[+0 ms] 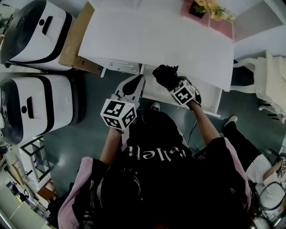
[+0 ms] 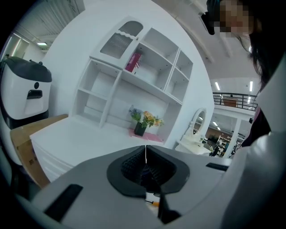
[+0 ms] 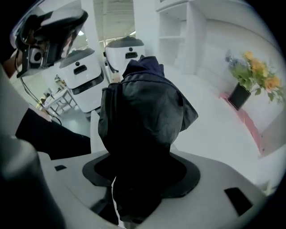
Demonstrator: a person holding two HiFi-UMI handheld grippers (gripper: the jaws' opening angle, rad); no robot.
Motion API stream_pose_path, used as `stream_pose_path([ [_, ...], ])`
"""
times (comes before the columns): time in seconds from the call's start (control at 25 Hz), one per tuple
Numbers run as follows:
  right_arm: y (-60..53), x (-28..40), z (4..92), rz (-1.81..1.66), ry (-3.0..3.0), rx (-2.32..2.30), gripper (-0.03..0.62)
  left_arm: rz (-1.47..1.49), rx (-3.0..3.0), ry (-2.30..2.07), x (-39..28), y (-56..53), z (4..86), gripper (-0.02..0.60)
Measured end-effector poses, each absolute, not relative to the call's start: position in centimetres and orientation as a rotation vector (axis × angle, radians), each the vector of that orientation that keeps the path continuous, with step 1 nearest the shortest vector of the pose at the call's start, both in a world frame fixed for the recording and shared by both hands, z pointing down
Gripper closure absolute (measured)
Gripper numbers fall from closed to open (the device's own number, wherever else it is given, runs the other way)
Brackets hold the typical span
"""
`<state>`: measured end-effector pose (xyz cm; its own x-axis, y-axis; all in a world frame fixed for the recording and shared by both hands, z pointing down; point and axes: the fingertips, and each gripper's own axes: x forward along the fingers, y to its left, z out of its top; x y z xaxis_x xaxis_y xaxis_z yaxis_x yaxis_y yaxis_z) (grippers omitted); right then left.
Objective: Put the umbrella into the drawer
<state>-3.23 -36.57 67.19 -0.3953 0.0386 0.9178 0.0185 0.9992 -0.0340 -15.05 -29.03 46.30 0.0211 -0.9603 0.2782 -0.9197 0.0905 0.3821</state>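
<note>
My right gripper (image 1: pixel 173 84) is shut on a folded black umbrella (image 1: pixel 164 75), held over the open white drawer (image 1: pixel 210 102) under the front edge of the white desk (image 1: pixel 156 40). In the right gripper view the umbrella (image 3: pixel 142 116) sticks up out of the right gripper (image 3: pixel 138 172) and hides the fingertips. My left gripper (image 1: pixel 134 84) hovers just left of the drawer, near the desk's front. In its own view the left gripper (image 2: pixel 145 156) has its jaws pressed together with nothing between them.
Two white-and-black machines (image 1: pixel 35 31) (image 1: pixel 35 107) stand on the floor at the left. A brown board (image 1: pixel 76 40) leans by the desk. A flower pot (image 1: pixel 205 8) on a pink mat sits at the desk's back. White shelving (image 2: pixel 134 76) rises behind. A white chair (image 1: pixel 268 76) stands at the right.
</note>
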Motion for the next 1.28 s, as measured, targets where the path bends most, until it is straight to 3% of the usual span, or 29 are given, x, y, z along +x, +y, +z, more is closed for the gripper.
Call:
stream_pose_path([
  [0.68,-36.7,-4.0,78.1,-0.046,-1.791,-0.148,0.303,-0.065,1.776,-1.909,-15.7,-29.9,49.4,0.565],
  [1.28,-40.2,-3.1,81.2,-0.054,-1.772,0.026,0.303,-0.042,1.752,-1.876,-15.4,-29.5,50.7,0.565],
])
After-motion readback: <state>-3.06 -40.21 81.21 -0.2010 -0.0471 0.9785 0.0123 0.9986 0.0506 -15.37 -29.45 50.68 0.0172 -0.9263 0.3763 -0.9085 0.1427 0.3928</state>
